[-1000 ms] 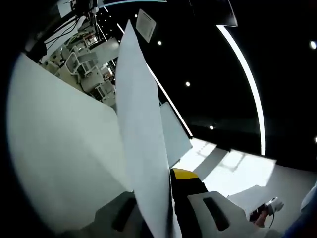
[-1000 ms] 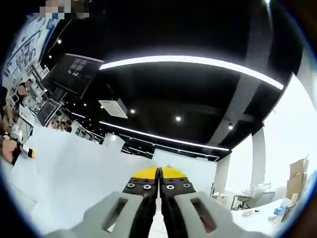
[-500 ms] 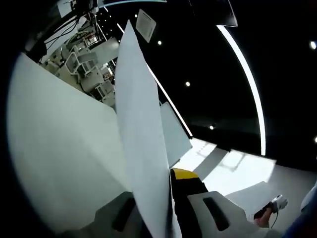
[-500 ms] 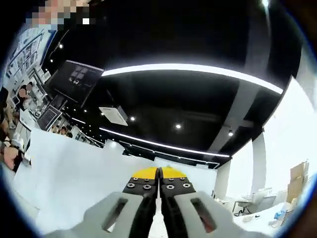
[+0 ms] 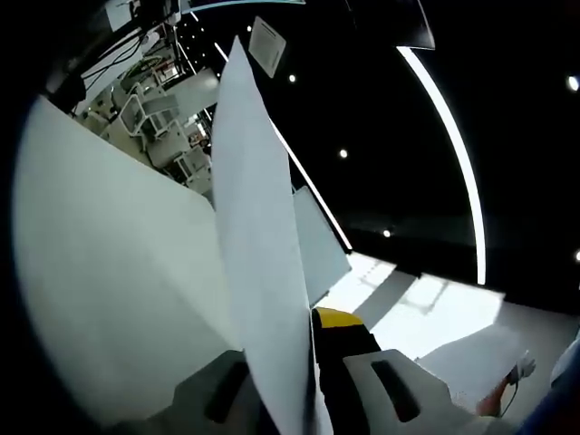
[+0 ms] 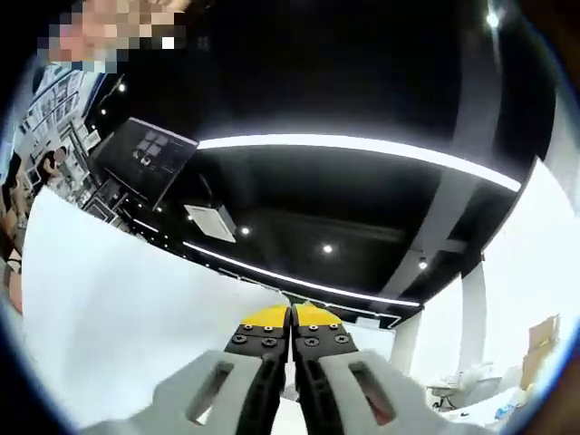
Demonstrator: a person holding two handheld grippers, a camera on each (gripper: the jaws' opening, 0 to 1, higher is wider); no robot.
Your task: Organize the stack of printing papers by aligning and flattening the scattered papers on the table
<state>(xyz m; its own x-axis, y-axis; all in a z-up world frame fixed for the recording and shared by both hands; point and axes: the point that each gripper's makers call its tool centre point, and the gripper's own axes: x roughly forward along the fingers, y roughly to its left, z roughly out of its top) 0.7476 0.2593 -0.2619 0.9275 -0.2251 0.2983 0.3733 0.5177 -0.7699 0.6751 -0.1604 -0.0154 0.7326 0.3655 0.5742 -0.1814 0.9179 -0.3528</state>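
Here we are holding the papers [image 5: 258,263] up off the surface, with both cameras looking toward the dark ceiling. In the left gripper view, the left gripper [image 5: 308,362] is pinching a sheet edge-on between its closed jaws, the sheet rising toward the far left, and more white paper [image 5: 109,272] is spreading to the left of it. In the right gripper view, the right gripper [image 6: 291,331] is showing its yellow-tipped jaws pressed together; a wide white sheet [image 6: 118,317] is fanning out to its left, but we cannot tell whether paper is actually between the jaws. To square the stack well, we judge that both grips should stay firm while lowering the edges evenly, letting loose sheets settle flush without creasing.
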